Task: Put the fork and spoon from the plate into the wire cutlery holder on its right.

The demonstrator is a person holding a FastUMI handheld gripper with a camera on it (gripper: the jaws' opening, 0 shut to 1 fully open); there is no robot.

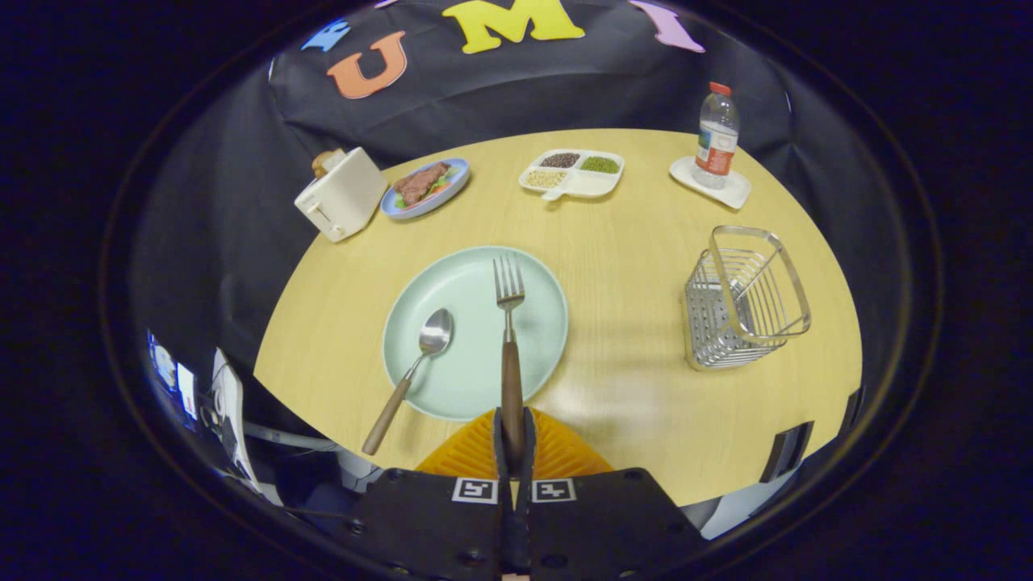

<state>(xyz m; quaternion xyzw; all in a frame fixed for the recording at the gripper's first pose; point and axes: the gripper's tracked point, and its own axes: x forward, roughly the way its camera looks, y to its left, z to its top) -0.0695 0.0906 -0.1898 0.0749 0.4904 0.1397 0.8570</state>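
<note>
**A:** Bottom centre of frame: gripper (513, 440) pinched on the fork (510, 339) handle, both fingers pressed against the wooden end. Jaws nearly together, just the handle between them.

**B:** Fork position?

**A:** Runs straight up from the fingers over the plate (474, 332), tines near the plate's upper middle. Can't tell whether it's resting on the plate or lifted off it.

**B:** Spoon?

**A:** Spoon (410, 378) lies left of the fork, apart from it. Bowl on the plate, wooden handle slanting down-left over the rim onto the table (629, 242). Untouched.

**B:** Holder?

**A:** Wire holder (744, 297) at centre right, well apart from the plate, standing on the table. Nothing visible inside.

**B:** Rest of the table?

**A:** Upper left: toaster (341, 194) with a slice of bread sticking out, just beside a blue dish (426, 187) of food. Upper centre: divided tray (572, 173) with beans or grains in three compartments, the larger one bare. Upper right: water bottle (717, 135) upright on a small white tray (710, 182). All are well beyond the plate.

**B:** Anything near the gripper?

**A:** Table edge just ahead of the fingers. Some equipment at lower left, off the table, too dark to identify.
</note>
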